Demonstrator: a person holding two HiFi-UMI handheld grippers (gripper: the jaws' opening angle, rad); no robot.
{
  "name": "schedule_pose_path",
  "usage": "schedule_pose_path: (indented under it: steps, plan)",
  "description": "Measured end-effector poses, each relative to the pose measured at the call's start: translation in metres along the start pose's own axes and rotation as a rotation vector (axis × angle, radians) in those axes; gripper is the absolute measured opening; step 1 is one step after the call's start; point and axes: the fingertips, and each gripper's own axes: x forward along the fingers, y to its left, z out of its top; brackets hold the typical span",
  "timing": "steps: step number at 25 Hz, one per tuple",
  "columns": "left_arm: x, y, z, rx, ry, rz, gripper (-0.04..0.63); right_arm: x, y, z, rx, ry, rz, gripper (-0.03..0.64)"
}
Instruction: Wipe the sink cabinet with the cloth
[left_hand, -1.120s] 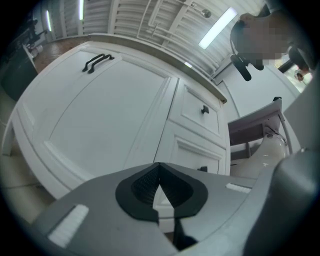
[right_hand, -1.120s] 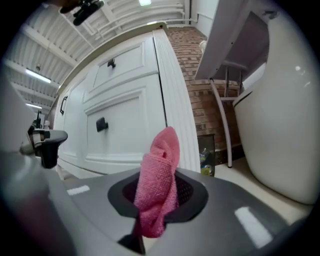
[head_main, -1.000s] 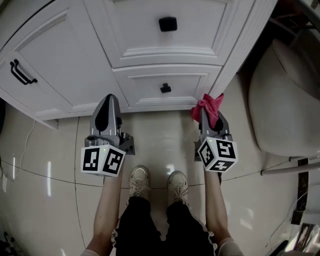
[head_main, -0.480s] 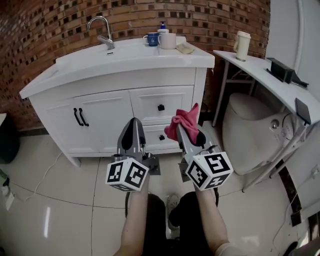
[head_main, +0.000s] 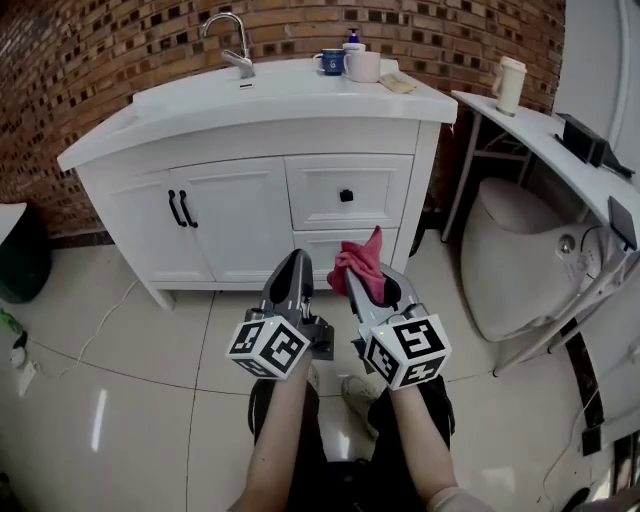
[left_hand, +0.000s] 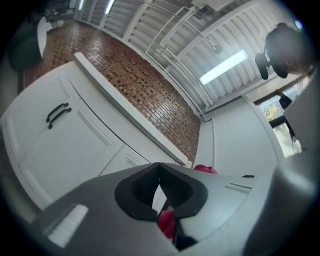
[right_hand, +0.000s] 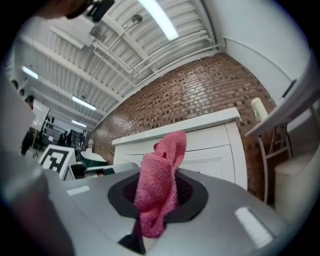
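Observation:
A white sink cabinet (head_main: 250, 215) with black handles stands against the brick wall, also seen in the left gripper view (left_hand: 60, 145) and the right gripper view (right_hand: 210, 145). My right gripper (head_main: 362, 272) is shut on a pink cloth (head_main: 360, 262) that sticks up from its jaws (right_hand: 159, 190). It hangs in the air in front of the lower drawer, apart from the cabinet. My left gripper (head_main: 295, 268) is beside it, shut and holding nothing (left_hand: 160, 187). A bit of the cloth (left_hand: 166, 222) shows past its jaws.
On the counter (head_main: 290, 95) stand a tap (head_main: 232, 40), two mugs (head_main: 352, 62) and a bottle. A white toilet (head_main: 520, 260) and a narrow shelf (head_main: 560, 140) with a cup stand to the right. A dark bin (head_main: 20, 265) sits at the left on the tiled floor.
The view has lifted from the floor and cabinet base to the whole cabinet. Both grippers have drawn closer together and now sit further back from the cabinet front.

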Motion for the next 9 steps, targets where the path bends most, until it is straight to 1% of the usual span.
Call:
schedule_pose_path:
  steps: [2,5,7,9]
  plan:
    - [-0.002,-0.016,-0.006,-0.038,0.017,-0.035,0.006,-0.010,-0.005,0.007,0.111,-0.037,0.011,0.060]
    - [0.000,-0.048,-0.014,-0.074,0.007,-0.090,0.006,-0.029,-0.016,0.020,0.195,-0.089,0.019,0.060]
    - [0.002,-0.060,-0.020,-0.105,-0.005,-0.105,0.006,-0.036,-0.023,0.023,0.250,-0.110,0.036,0.060]
    - [0.001,-0.067,-0.025,-0.134,-0.014,-0.103,0.006,-0.043,-0.029,0.022,0.311,-0.124,0.052,0.060]
